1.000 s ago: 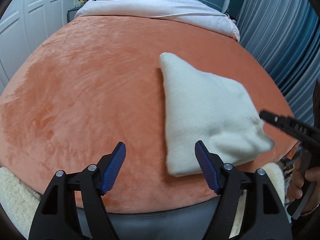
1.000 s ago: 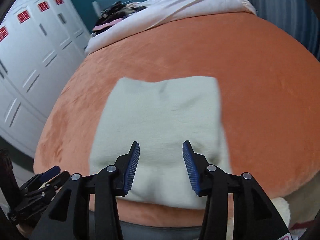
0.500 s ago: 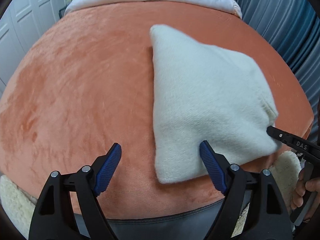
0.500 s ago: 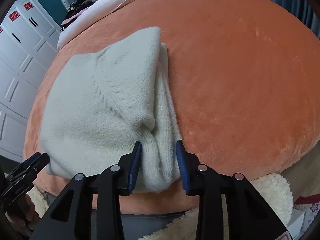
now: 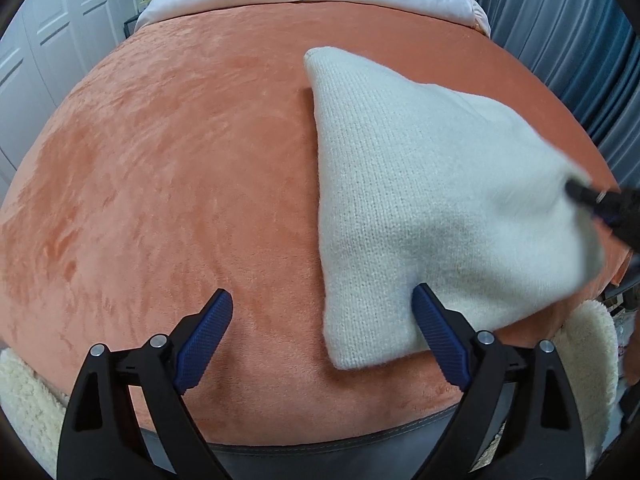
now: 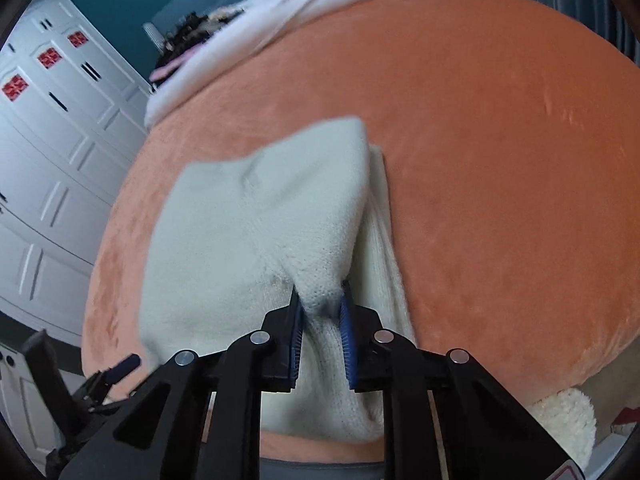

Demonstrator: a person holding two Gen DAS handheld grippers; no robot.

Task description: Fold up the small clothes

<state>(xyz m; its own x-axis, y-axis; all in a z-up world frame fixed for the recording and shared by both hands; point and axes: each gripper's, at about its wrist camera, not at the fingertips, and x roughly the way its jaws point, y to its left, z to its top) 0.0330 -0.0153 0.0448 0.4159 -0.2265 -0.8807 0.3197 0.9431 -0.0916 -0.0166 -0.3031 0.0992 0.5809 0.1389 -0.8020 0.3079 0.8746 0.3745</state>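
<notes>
No readable text is showing anywhere; red square decals (image 6: pixel 15 85) are sitting on the white cupboard doors (image 6: pixel 60 152), their marks too blurred to read.

Blurred and cut-off parts

The right gripper (image 5: pixel 600 210) is motion-blurred and cut by the picture's right edge; the sweater (image 6: pixel 248 232) hem it pinches hides between its fingers; the clothes pile (image 6: pixel 192 36) is smeared.

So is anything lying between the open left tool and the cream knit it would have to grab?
Nothing visible does. The left tool hangs open over bare orange blanket, and the cream knit garment already reaches its right finger. The right tool is pinched on the garment's far corner, clear of that path.
</notes>
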